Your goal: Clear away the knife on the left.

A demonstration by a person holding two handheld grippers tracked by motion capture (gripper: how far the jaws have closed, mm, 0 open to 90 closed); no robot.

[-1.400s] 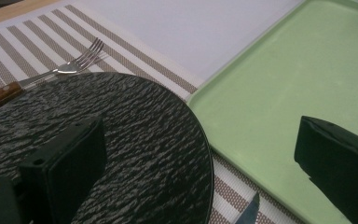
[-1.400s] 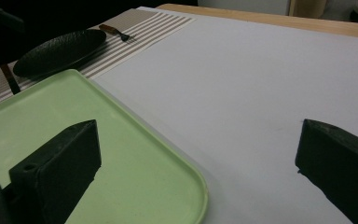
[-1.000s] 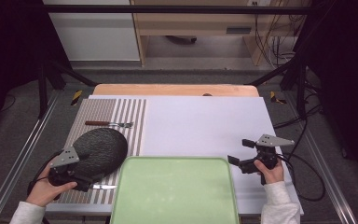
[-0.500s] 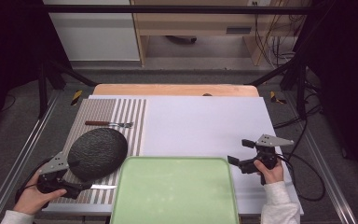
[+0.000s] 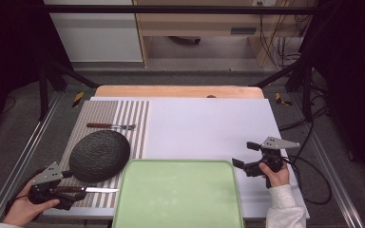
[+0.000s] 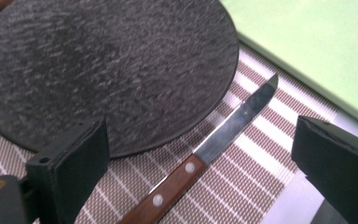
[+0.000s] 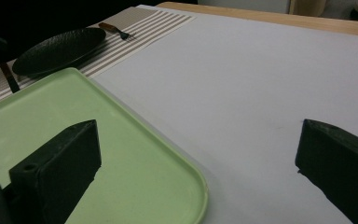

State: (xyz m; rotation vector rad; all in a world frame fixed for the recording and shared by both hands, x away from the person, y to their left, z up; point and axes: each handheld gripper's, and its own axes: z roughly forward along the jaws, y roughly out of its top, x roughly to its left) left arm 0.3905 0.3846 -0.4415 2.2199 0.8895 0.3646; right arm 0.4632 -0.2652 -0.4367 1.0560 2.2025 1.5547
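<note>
We hold the left gripper (image 5: 71,192) at the near left corner of the desk (image 5: 209,128), its jaws spread wide and gripping nothing, one on either side of the knife (image 6: 200,161). The knife lies flat on the striped placemat (image 5: 133,118), its wooden handle toward us and its blade pointing at the green tray (image 5: 178,194), just beside the near rim of the dark plate (image 5: 99,154). Our right gripper (image 5: 243,159) sits near the desk's right edge, jaws wide apart and empty, beside the tray's right side.
</note>
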